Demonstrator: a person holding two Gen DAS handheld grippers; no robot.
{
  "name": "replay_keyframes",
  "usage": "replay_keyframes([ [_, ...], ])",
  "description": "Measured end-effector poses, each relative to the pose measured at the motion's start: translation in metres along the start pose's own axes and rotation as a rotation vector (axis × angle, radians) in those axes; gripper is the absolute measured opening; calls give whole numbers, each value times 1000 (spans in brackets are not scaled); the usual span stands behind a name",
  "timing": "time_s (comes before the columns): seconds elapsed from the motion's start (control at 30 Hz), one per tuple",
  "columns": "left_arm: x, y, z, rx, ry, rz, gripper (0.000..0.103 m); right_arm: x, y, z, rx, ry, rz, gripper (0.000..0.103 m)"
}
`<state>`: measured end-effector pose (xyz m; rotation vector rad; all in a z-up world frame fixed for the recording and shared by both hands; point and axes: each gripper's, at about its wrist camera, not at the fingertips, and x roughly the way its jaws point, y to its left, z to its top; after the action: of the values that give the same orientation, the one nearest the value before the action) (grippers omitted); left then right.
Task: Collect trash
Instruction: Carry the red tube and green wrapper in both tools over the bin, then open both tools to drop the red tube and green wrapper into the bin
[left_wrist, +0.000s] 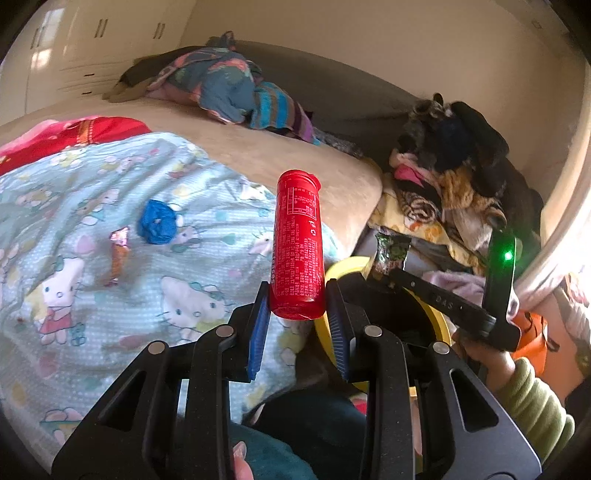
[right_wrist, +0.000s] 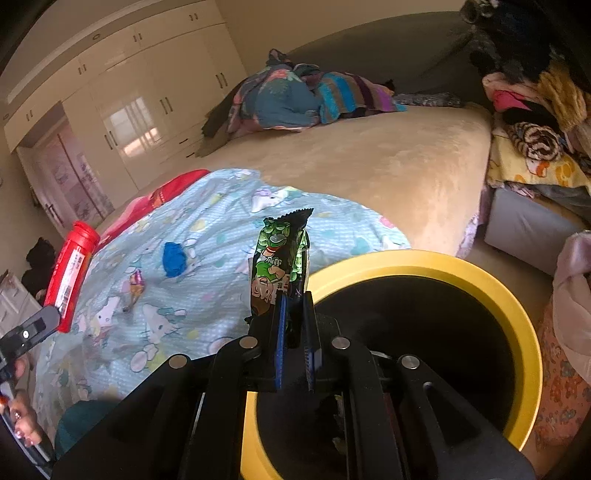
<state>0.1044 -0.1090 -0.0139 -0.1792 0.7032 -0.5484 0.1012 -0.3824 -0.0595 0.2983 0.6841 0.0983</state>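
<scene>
Bedroom w/ cream wardrobes (right_wrist: 147, 103) behind; beige bed (right_wrist: 388, 162) carrying a Hello Kitty blanket (left_wrist: 122, 258), a red cloth (left_wrist: 77, 133) beside it, and a heap of bedding (left_wrist: 221, 88) at the far end. Clothes pile (left_wrist: 450, 173) stacking up at bed's right side.

Left gripper (left_wrist: 297, 306): clamping a red tube container (left_wrist: 297, 247) near its base betw. the blue pads (left_wrist: 258, 328), tube standing upright above the blanket edge. Same tube showing at left edge of right wrist view (right_wrist: 72, 273).

Right gripper (right_wrist: 295, 314): pinching a green snack wrapper (right_wrist: 279, 258) by its lower end, wrapper sticking up, jaws nearly together on it. Hovering just over the near rim of a yellow-rimmed bin (right_wrist: 480, 280), black inside; contents hard to tell, poss. some scraps at bottom.

Remaining on blanket: a crumpled blue ball (left_wrist: 159, 221) and, just beside it, a pink-orange candy wrapper (left_wrist: 120, 254), lying apart from both grippers. Both also showing in right wrist view, blue ball (right_wrist: 175, 258) and candy wrapper (right_wrist: 135, 286).
</scene>
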Motion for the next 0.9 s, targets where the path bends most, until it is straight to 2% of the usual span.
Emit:
replay_keyframes([
  [0.9,59,-84,-36,196,163,-87,24,-11,-77,-17,125,43,-133,9],
])
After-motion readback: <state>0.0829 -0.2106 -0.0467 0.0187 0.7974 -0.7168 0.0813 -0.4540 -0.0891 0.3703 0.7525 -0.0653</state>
